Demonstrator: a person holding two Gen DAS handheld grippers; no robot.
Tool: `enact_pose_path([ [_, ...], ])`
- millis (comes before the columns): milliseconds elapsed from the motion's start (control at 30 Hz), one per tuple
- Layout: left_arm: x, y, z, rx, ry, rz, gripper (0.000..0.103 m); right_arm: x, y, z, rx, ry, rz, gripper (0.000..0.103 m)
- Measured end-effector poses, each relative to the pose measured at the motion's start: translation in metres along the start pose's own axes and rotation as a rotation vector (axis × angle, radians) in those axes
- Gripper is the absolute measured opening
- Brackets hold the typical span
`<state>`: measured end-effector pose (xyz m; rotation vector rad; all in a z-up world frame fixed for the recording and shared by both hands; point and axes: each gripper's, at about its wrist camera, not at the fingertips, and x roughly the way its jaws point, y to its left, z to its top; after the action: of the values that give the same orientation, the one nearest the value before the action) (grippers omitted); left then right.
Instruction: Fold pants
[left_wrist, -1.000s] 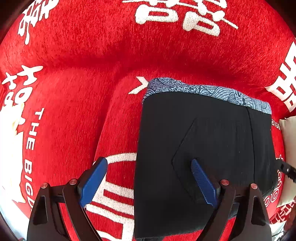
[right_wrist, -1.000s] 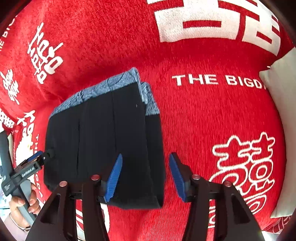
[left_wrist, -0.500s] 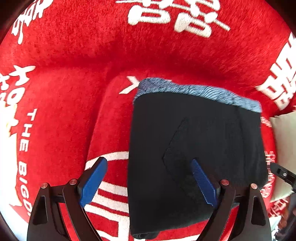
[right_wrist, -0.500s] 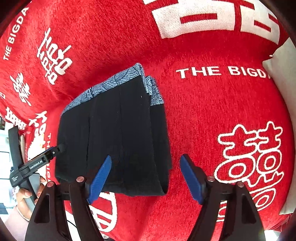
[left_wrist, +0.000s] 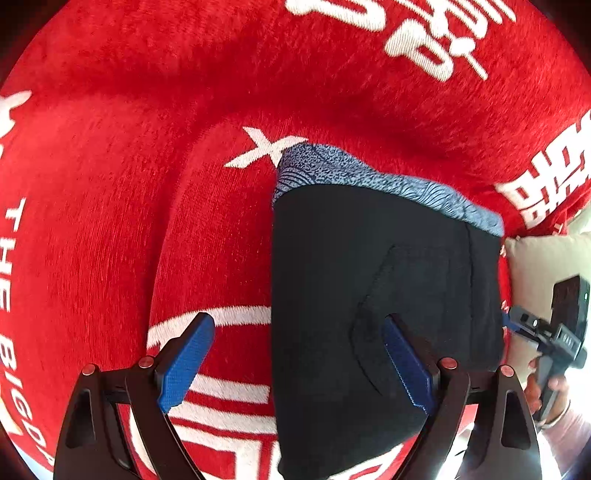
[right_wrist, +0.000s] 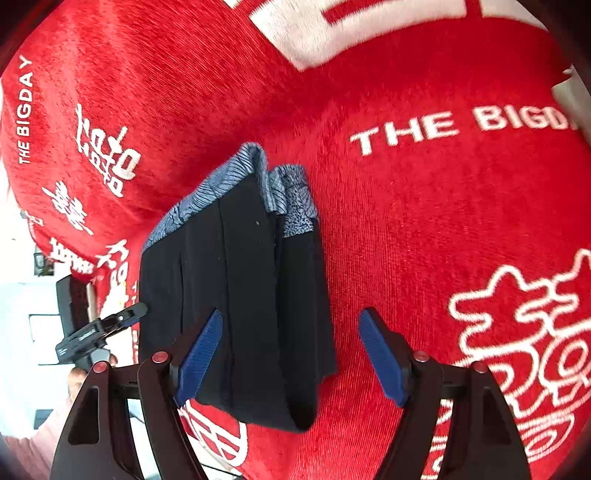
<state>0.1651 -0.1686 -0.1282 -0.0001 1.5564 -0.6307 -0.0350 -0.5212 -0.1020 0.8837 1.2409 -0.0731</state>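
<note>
Folded black pants (left_wrist: 369, 295) lie on the red cover (left_wrist: 147, 184); both left tongs (left_wrist: 295, 365) and right tongs (right_wrist: 291, 360) gape apart straddling opposite edges, unclamped.

pants (left_wrist: 332, 295): matt black cloth | cover (left_wrist: 110, 184): fuzzy red pile | claw pads (right_wrist: 199, 354): ribbed blue

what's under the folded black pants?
The folded black pants lie on a red cover with white lettering, which shows on every side. Lower fabric layers peek out along one edge. Whatever print or object sits directly beneath is hidden.
</note>
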Motion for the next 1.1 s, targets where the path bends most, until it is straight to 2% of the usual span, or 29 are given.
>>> enact_pose_path([
  [200,0.017,-0.011,0.009,0.075,0.055,-0.068,0.092,0.021,-0.012,0.008,0.013,0.064,0.105,0.08],
  [467,0.035,-0.019,0.025,0.102,0.094,-0.129,0.092,0.039,-0.013,0.022,-0.006,0.124,0.189,0.08],
  [500,0.037,-0.02,0.027,0.105,0.098,-0.133,0.096,0.042,-0.012,0.023,-0.011,0.135,0.204,0.08],
  [533,0.04,-0.021,0.028,0.106,0.103,-0.13,0.101,0.042,-0.013,0.023,-0.015,0.138,0.212,0.08],
  [700,0.05,-0.016,0.03,0.071,0.124,-0.183,0.101,0.051,-0.011,0.029,-0.022,0.154,0.274,0.08],
  [800,0.05,-0.022,0.028,0.062,0.103,-0.177,0.101,0.052,-0.013,0.03,-0.005,0.153,0.284,0.081],
  [867,0.048,-0.026,0.026,0.071,0.091,-0.171,0.094,0.051,-0.013,0.029,0.023,0.155,0.266,0.077],
  [900,0.045,-0.032,0.025,0.085,0.081,-0.185,0.085,0.05,-0.012,0.028,0.025,0.154,0.248,0.073],
  [1033,0.035,-0.045,0.022,0.116,0.051,-0.146,0.072,0.04,-0.002,0.024,0.017,0.136,0.225,0.055],
  [1100,0.025,-0.047,0.021,0.107,0.03,-0.151,0.065,0.034,0.001,0.022,0.026,0.124,0.241,0.051],
])
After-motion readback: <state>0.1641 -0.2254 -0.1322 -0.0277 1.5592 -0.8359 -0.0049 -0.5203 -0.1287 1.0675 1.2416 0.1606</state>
